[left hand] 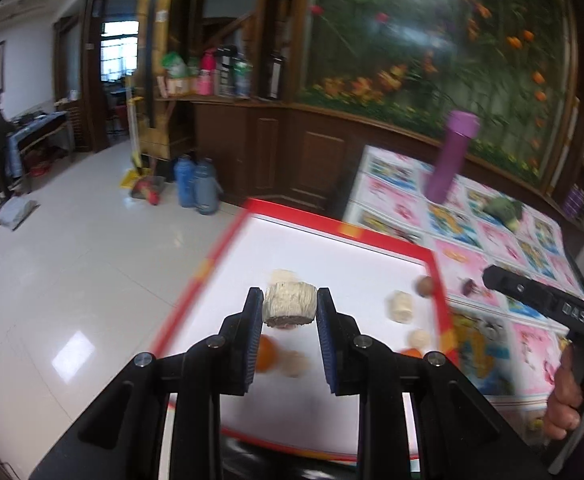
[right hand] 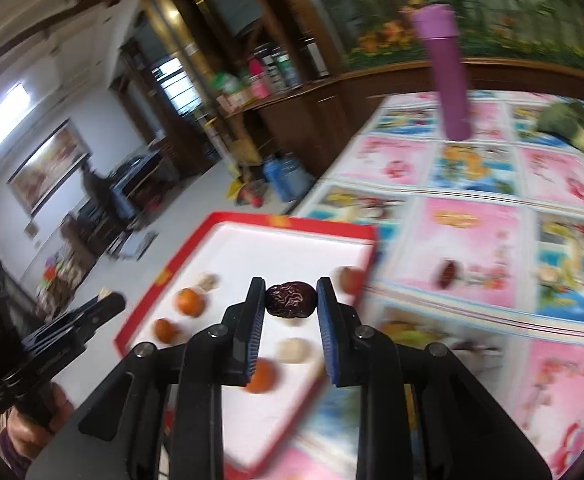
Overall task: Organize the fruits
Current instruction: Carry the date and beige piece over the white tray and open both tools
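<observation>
Fruits are mid-sort, I'd say: both hands are carrying pieces over the red-rimmed tray (right hand: 251, 218) at the corner of the worktop (right hand: 472, 240), which wears a bright picture cloth. Oranges (right hand: 189, 301) and pale pieces (left hand: 400, 306) already lie on the tray's white floor. The left hand-held gripper (left hand: 289, 304) is clamped on a pale corn chunk (left hand: 289, 303); the right hand-held gripper (right hand: 290, 300) pinches a wrinkled date (right hand: 290, 299). Another date (right hand: 448, 273) lies on the cloth. Next, each needs lowering to a bare patch before letting go.
</observation>
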Demonstrator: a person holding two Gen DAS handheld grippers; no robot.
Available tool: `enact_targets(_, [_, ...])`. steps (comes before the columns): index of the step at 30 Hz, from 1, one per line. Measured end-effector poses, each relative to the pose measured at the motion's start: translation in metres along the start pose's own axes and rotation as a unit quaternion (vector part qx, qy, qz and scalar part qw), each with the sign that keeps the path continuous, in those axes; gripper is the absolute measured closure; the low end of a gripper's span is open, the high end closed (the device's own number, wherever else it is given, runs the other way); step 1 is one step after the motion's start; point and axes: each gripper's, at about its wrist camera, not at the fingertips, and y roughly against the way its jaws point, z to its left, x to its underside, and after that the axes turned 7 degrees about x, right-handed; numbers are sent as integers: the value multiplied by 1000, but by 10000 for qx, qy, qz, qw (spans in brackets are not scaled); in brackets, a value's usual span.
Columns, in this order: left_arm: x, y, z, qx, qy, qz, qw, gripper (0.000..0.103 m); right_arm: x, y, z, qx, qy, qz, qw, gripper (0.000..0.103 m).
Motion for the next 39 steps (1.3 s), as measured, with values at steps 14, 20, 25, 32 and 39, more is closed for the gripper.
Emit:
enact_targets(14, [16,-11,41,58,274,183,9994,77,52,-56,90,-298,1002,969,9898,75])
enact_targets(20, [19,-27,14,401,-119,442,9981,77,72,-57,74,-46,914,1332,9869,75])
enact_targets(25, [4,-53,-16,415,-802,698,9935,77,78,-60,62,82,856,1391,9865,75])
enact_targets(32, [-4,-93,-33,507,-1002,1340,9846,77,84,-57,63,190,1081,1265,9859,75])
enact_targets(39, [3,-119,-45,143,-1400,1716,9751,77,95,-49,75,337,1642,1165,9789,74])
